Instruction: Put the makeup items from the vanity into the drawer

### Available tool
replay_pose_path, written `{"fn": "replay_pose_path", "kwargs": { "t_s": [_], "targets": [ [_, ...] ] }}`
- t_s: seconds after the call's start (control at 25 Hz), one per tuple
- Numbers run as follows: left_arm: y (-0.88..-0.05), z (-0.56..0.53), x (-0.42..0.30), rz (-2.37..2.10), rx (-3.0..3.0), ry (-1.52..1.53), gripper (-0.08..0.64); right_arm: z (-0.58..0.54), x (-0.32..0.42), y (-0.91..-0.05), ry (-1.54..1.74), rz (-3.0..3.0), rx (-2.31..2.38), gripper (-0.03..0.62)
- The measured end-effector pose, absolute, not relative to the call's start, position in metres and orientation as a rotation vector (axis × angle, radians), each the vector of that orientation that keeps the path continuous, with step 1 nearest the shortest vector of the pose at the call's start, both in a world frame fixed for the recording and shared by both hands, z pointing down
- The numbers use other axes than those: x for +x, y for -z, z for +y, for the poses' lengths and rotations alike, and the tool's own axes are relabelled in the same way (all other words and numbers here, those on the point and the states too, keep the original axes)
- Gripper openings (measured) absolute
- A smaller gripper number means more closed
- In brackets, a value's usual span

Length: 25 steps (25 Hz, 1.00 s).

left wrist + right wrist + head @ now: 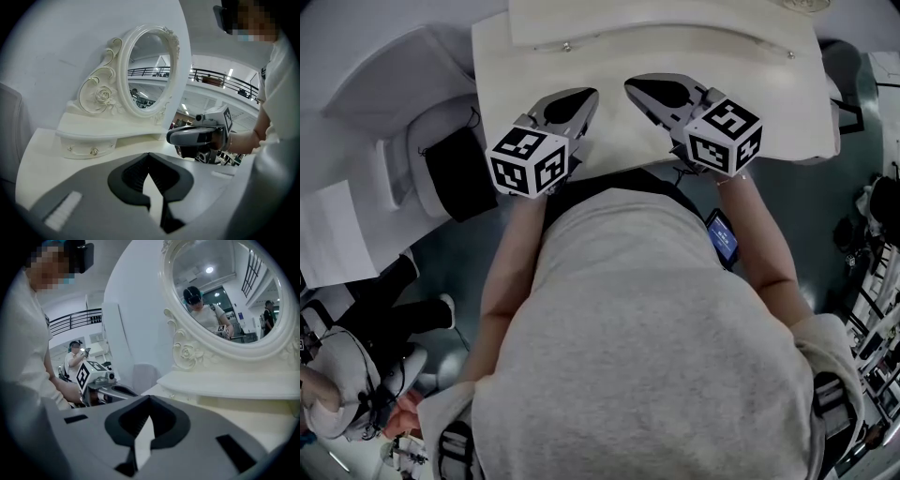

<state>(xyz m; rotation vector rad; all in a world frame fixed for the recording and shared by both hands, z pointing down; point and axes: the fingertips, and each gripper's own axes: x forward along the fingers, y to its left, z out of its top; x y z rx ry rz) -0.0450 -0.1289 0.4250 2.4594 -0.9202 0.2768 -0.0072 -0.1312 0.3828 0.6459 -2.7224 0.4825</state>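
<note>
No makeup items show in any view. The cream vanity top [769, 103] lies bare beneath both grippers. My left gripper [584, 99] hovers over the vanity's front edge, jaws shut with nothing between them; its own view shows the tips [149, 156] meeting. My right gripper [636, 89] is close beside it, also shut and empty [149, 398]. Each one sees the other: the right gripper [197, 136] and the left gripper [105, 387]. An oval mirror [150, 70] in a carved white frame stands at the back on a raised shelf. Under the shelf is a small drawer with knobs [93, 151], closed.
A white seat [412, 155] with a black pad [464, 173] stands left of the vanity. Another person [337, 384] sits at the lower left. A small blue-screened device [723, 235] hangs at my right hip. A white chair back [143, 376] is beside the vanity.
</note>
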Motion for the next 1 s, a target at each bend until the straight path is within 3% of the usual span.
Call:
{"fn": "replay_pose_path", "kwargs": {
  "t_s": [1.0],
  "targets": [
    [-0.430,-0.130,-0.053,-0.977,2.456,-0.344,0.009,-0.138,-0.024,-0.404,-0.647,-2.698,0.781,0.008]
  ]
}}
